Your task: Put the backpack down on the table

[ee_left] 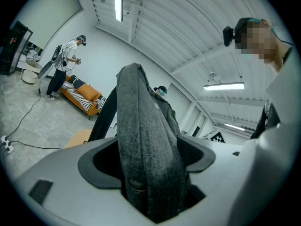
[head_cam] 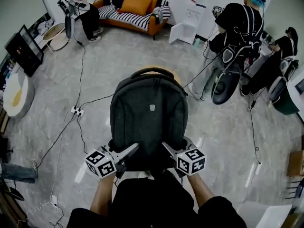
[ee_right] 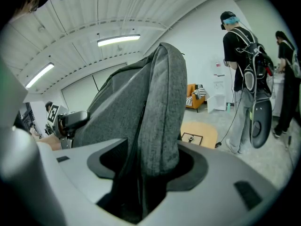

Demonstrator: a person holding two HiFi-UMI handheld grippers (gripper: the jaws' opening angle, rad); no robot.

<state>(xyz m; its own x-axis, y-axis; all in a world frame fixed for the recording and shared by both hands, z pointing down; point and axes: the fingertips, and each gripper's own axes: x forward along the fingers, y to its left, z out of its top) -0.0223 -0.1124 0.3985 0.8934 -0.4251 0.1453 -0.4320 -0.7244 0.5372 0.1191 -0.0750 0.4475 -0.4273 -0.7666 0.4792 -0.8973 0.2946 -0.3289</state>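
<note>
A dark grey backpack (head_cam: 148, 118) hangs upright in front of me, held off the floor by both grippers at its lower sides. My left gripper (head_cam: 134, 149) is shut on a grey fabric fold of the backpack (ee_left: 143, 140) that fills the space between its jaws. My right gripper (head_cam: 166, 147) is shut on the opposite side, where a thick fold of the backpack (ee_right: 157, 117) runs between its jaws. A small round wooden table (ee_right: 201, 133) stands beyond and below the bag. In the head view only a thin arc of the table (head_cam: 172, 72) shows past the top handle.
Cables and a power strip (head_cam: 76, 111) lie on the grey floor at left. An orange sofa (head_cam: 134, 9) stands against the far wall. A person in black (head_cam: 236, 32) stands at right, and another person (head_cam: 81, 4) stands at far left. A small object (ee_right: 191, 138) sits on the table.
</note>
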